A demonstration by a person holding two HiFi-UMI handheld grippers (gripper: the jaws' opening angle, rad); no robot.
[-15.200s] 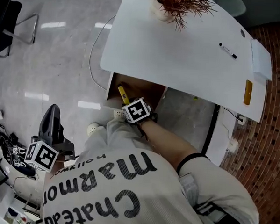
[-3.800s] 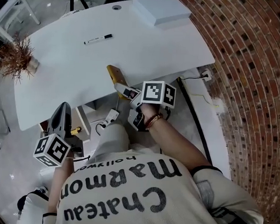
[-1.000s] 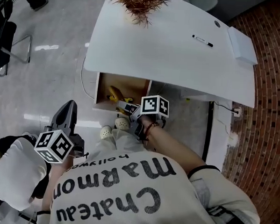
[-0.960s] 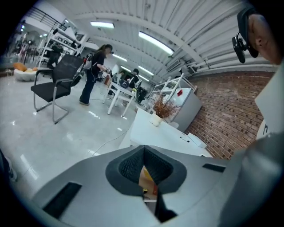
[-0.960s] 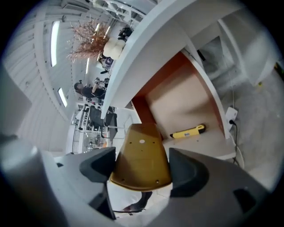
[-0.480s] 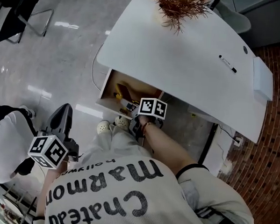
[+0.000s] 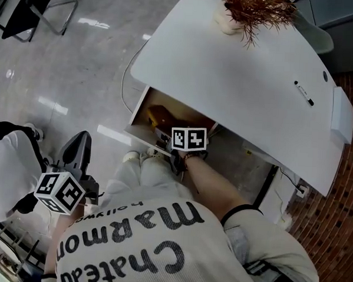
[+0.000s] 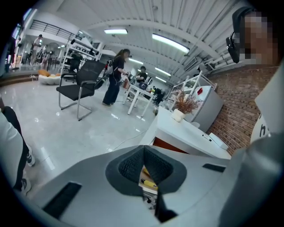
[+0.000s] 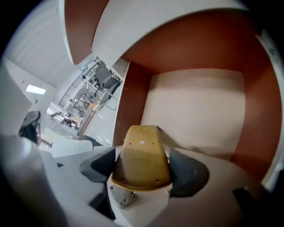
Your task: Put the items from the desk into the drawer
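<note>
Grey ribbed pads of the left gripper (image 8: pixel 143 153) meet at their tips with nothing between them; it hangs idle at the near left, well apart from the desk (image 7: pixel 239 76). Right of it the drawer (image 9: pixel 128 97) stands open under the desk's left end, with brown walls and a pale bottom. A small yellow pen-like item (image 8: pixel 149 182) lies inside near the front. The right gripper (image 9: pixel 143 166) reaches into the drawer, jaws spread wide and pressed on the flanks of a yellow tool (image 9: pixel 141 148). Its hard, screwed plastic shell looks stiff and smooth, probably light, so a grip across the broad middle suits it. Farther right, a marker pen (image 7: pixel 303 93) and a white box (image 7: pixel 342 114) remain on the desktop.
</note>
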